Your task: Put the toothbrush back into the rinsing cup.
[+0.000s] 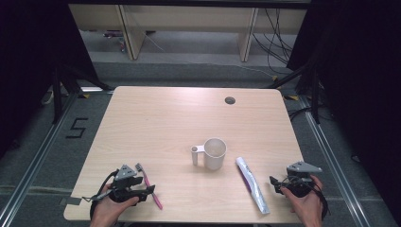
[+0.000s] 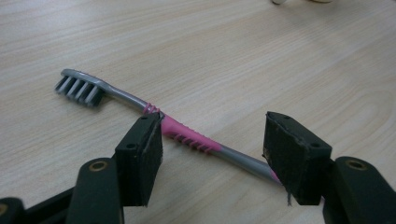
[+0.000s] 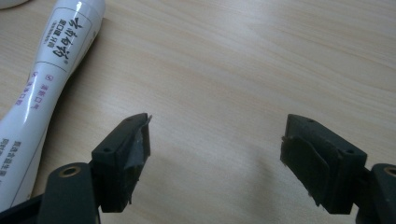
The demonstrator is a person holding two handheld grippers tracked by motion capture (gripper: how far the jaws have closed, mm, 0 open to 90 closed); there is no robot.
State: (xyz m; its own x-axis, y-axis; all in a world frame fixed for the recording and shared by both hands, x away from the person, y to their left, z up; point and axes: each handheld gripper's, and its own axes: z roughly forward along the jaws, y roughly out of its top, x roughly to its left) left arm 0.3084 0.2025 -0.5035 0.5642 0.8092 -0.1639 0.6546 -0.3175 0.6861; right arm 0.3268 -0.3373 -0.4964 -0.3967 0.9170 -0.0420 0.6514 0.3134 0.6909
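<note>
Toothbrush (image 2: pixel 187 135) lies flat at seven o'clock of the cup (image 1: pixel 215 153); my left gripper (image 2: pixel 212 154) straddles its handle, jaws spread, not yet pinching; right gripper (image 3: pixel 215 154) idles spread

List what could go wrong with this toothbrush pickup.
The left gripper straddles the toothbrush near its pink grip, jaws not yet pressing; the thin handle lies flat on the table, so the pads may slip over it. Gripped off-centre, it might tilt. The cup is close and could be knocked.
</note>
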